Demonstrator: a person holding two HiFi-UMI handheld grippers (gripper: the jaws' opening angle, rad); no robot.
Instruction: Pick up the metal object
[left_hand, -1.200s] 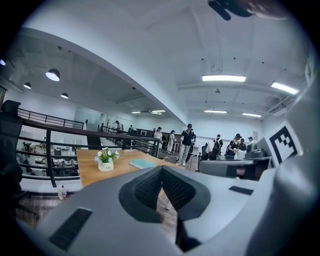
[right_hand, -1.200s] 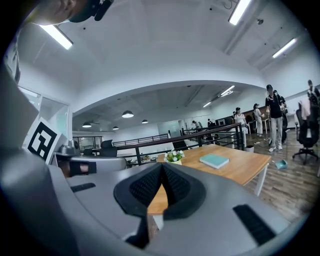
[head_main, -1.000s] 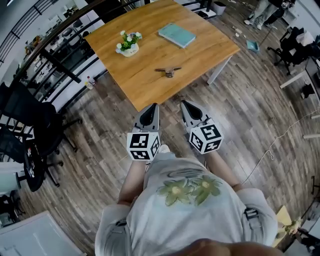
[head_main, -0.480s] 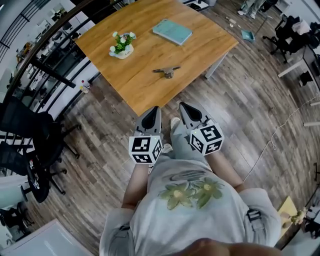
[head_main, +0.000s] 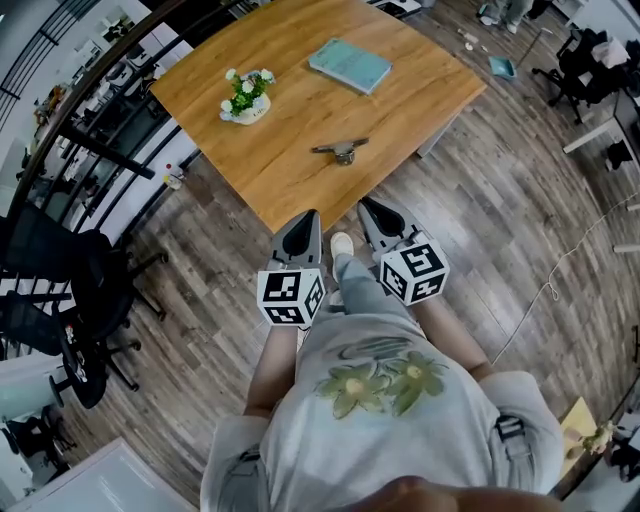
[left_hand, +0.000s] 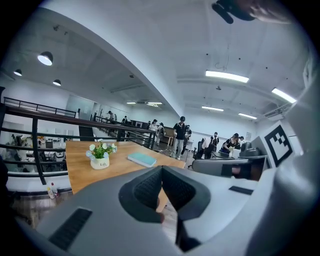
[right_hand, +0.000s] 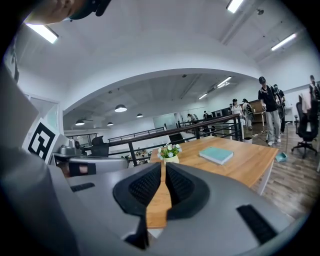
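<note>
You have not started the pick itself: the metal object (head_main: 342, 150) lies untouched on the bench (head_main: 290, 130), near its front corner and well apart from both claws, which you hold low against your body over the floor. Your left claw (head_main: 309, 214) is closed on nothing, and your right claw (head_main: 366, 205) is empty too, its jaws just beginning to part from a thin slit. Everything is left, by my reading: step in, reach over the bench edge, open a claw round the object, close and lift.
</note>
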